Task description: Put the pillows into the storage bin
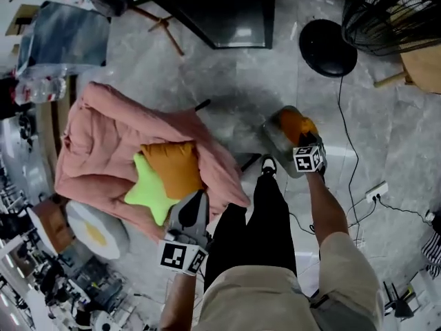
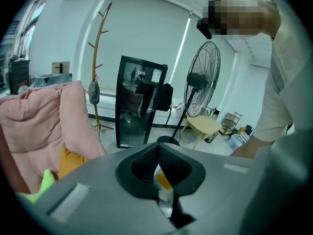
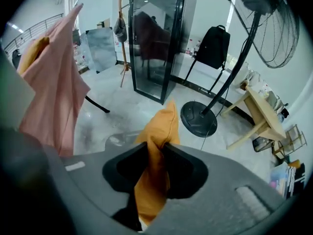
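Observation:
My right gripper [image 1: 301, 138] is shut on an orange pillow [image 1: 296, 123], pinching its fabric [image 3: 159, 131] between the jaws. The pillow hangs over a clear storage bin [image 1: 274, 138] on the floor. On the pink blanket-covered chair [image 1: 103, 136] lie a second orange pillow [image 1: 172, 167] and a lime star pillow [image 1: 148, 192]. My left gripper [image 1: 196, 202] hovers just right of the star pillow; its jaw tips meet with nothing between them. In the left gripper view the second orange pillow [image 2: 71, 160] and the star pillow [image 2: 44, 180] show low at the left.
A fried-egg cushion [image 1: 96, 229] lies by the chair's near side. A black-framed glass cabinet [image 1: 227, 12], a fan's round base [image 1: 329, 47] and a wooden table [image 1: 420, 67] stand behind the bin. A cable and a power strip [image 1: 375, 192] lie at the right. The person's legs [image 1: 255, 219] are between the grippers.

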`<state>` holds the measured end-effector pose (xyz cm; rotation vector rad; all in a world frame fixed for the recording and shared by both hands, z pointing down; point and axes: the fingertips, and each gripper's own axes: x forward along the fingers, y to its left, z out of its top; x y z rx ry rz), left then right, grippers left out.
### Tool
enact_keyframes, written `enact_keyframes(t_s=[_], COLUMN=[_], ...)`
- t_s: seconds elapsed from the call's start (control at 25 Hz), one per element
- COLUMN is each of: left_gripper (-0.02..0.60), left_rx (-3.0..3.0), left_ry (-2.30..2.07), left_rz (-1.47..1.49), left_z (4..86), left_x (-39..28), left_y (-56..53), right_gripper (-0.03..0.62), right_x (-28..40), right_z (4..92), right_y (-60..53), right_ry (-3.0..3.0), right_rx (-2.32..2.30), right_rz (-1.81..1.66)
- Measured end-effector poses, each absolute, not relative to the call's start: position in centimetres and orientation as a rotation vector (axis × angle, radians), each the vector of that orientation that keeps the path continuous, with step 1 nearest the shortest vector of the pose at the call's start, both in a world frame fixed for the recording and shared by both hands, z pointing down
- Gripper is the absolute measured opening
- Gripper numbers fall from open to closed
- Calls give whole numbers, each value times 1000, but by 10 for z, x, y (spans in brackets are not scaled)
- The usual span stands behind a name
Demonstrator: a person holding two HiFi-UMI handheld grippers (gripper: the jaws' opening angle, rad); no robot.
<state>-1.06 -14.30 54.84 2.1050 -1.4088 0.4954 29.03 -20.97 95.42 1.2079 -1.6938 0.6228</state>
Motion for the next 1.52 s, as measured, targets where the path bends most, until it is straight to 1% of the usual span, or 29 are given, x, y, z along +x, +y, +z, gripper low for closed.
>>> enact_keyframes(t_s=[0.24,0.64,0.68,0.76,0.8,0.88,1.04,1.28,1.52], left_gripper=[14,14,14,14,14,14,14,14,14], left_rx=[2043,1970,1959,1949,1950,1959,1979,2028,2122], left_ry=[-1401,-1435,-1435,-1433,-1433,-1436,-1456,-1491,-1537], left_rz=[524,550,547,535,528,509,464,404,411], left_z=[576,603,605,607,605,599,582,548,519], left_x=[-10,-20,-20,-21,-21,-20,-19,-31,-60], left_y=[-145,-139,-137,-135,-134,-132,-129,-113,-81], right_gripper=[117,142,154,200,211,275,278,278,278], right_x=[276,279,279,278,277,274,276,270,222], right_z=[1001,1049,1050,1046,1042,1030,991,903,820], right_y=[-215,-227,-229,-235,-238,-242,-241,-225,-201], right_ry=[-1647,-1601,-1598,-1589,-1588,-1596,-1629,-1730,-1877], right_rx=[1177,1071,1073,1088,1095,1103,1126,1126,1143], right_rz=[612,593,597,597,596,601,604,568,589])
